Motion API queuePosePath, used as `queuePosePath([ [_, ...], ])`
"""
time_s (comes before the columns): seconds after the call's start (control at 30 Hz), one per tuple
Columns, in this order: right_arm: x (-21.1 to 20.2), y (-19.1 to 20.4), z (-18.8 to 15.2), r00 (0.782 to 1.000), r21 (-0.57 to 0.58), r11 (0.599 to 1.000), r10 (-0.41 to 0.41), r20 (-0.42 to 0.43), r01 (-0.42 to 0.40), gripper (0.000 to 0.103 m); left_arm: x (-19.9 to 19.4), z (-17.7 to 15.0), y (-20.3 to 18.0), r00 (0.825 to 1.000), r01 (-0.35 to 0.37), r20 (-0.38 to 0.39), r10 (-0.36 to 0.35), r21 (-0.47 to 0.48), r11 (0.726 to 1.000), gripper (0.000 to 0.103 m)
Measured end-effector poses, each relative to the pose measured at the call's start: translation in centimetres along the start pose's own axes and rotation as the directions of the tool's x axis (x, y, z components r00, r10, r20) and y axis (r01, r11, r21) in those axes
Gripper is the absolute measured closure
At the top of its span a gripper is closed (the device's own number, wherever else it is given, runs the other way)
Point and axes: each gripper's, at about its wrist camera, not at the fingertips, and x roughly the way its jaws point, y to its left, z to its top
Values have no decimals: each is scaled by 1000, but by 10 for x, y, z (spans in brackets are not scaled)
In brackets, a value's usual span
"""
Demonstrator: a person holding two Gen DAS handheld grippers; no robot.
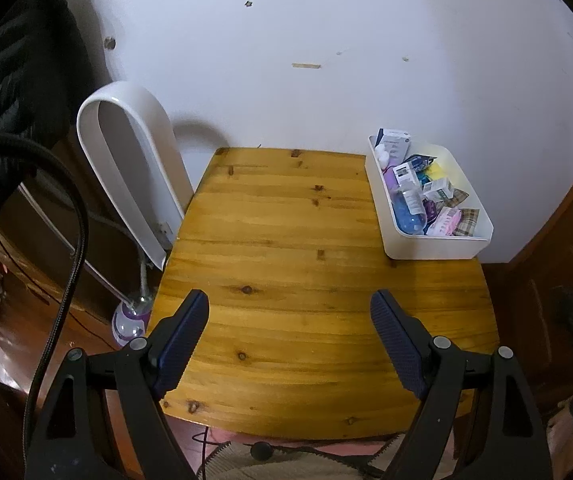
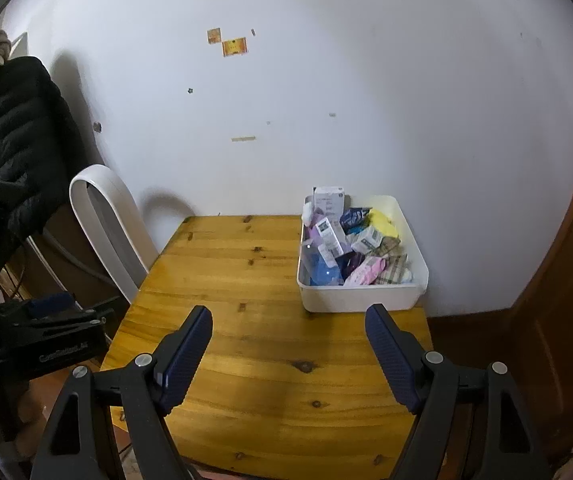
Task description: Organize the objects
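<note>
1. Here, in the left wrist view, the left gripper (image 1: 289,308) hangs over the near part of the wooden bench (image 1: 278,240) with its jaws wide apart and nothing between them. The white bin (image 1: 434,246) of small things sits at the far right corner of the bench, against the wall (image 1: 326,80). From these jaws it lies ahead and well off to the right, well apart from them. Its long axis runs away from the camera toward the wall, so its short near wall faces the gripper.

2. In the right wrist view, the right gripper (image 2: 288,318) also stands with jaws wide apart and empty, over bare bench (image 2: 246,280). The bin (image 2: 360,298) lies ahead and only a little to the right, its near wall close beyond the right jaw tip. Inside are small boxes, a blue bottle (image 2: 320,270), a yellow item (image 2: 382,222) and pink and checked packets, heaped together.

3. Judged from both views, the right hand is clearly nearer the bin and nearly lined up with it, so a reach into it would suit that hand; the left would have to cross the bench.
</note>
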Motion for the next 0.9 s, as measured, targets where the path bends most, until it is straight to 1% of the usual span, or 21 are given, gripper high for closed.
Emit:
queuePosePath([
  [0.23, 10, -3, -5, 999, 29, 1000, 10, -47, -9, 23, 4, 0, -6, 1000, 3, -6, -3, 25, 1000, 17],
  [0.47, 11, -4, -7, 999, 31, 999, 12, -50, -10, 23, 7, 0, -6, 1000, 3, -11, -3, 29, 1000, 17],
  [0.9, 27, -8, -6, 997, 35, 999, 17, -72, -14, 23, 19, 1, -5, 999, 3, -35, -2, 19, 1000, 18],
])
